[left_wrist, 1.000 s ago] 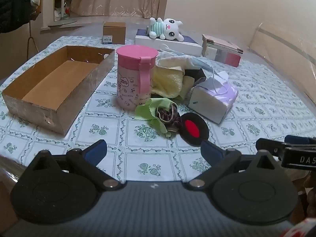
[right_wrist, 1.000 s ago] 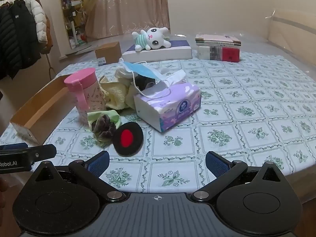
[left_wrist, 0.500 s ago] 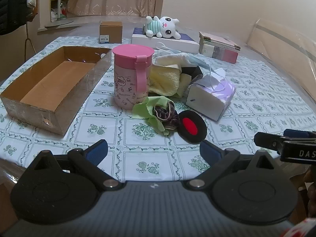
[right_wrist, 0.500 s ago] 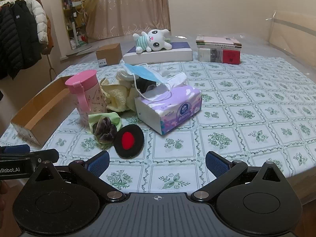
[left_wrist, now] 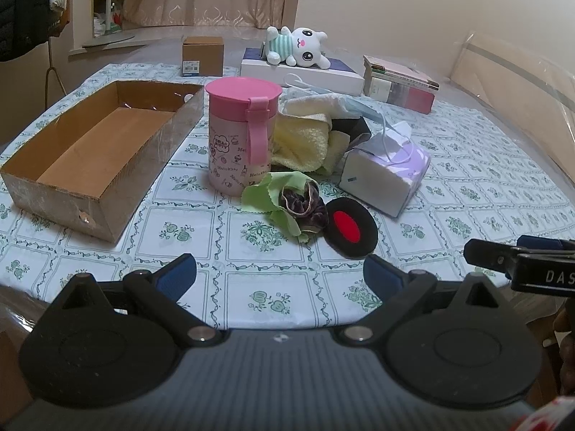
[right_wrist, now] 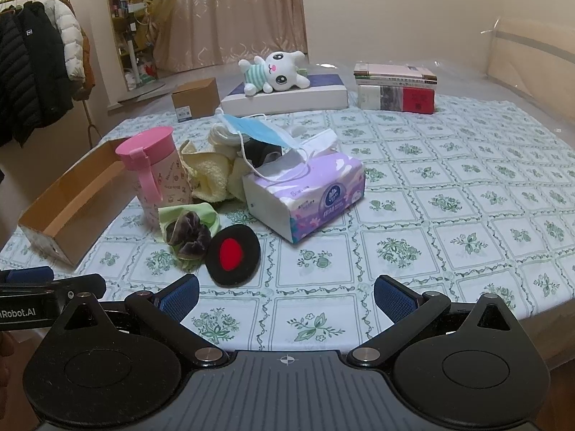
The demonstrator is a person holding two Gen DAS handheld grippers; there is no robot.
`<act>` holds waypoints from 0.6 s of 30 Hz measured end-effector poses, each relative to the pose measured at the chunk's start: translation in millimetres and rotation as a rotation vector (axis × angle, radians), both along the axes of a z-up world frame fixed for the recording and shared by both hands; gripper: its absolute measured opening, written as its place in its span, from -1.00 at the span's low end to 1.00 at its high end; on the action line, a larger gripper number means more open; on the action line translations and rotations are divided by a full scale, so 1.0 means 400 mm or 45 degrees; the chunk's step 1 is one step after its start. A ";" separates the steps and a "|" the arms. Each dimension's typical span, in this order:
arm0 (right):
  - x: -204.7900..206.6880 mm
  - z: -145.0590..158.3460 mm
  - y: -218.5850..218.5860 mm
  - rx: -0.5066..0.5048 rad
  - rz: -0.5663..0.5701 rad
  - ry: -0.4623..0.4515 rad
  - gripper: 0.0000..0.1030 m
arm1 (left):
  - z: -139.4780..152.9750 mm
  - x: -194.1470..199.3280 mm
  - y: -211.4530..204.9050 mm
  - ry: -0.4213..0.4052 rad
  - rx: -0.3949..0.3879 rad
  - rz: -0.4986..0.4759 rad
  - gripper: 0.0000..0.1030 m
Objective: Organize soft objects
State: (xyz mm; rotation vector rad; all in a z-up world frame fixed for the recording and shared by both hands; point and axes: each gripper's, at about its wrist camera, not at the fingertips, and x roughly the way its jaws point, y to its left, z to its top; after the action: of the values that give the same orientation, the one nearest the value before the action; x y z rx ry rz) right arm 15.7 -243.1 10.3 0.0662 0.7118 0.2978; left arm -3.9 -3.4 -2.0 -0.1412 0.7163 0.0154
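Tongs, both pairs spread and empty, face one scrunchie [left_wrist: 303, 204], one cardboard box [left_wrist: 97, 154]

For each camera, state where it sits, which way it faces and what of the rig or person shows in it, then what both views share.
Left wrist: sits on the left gripper at the table's near edge, facing across the open cardboard box and pink cup; its own open fingers show, with the right gripper's tip at right.
Right wrist: sits on the right gripper further right, facing the tissue pack; its open fingers and the left gripper's tip at left show.
Shared: cup, box, tissue pack, black-and-red pad, plush toy.
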 end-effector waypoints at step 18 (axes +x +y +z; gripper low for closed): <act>-0.002 0.000 0.000 -0.002 -0.001 0.000 0.99 | -0.005 -0.001 -0.001 0.002 -0.003 0.001 0.91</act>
State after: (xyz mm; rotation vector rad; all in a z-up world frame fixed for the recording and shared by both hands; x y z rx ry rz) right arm 14.9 -243.0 10.4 0.0655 0.7123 0.2965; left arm -4.2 -3.8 -4.2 -0.1438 0.7181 0.0153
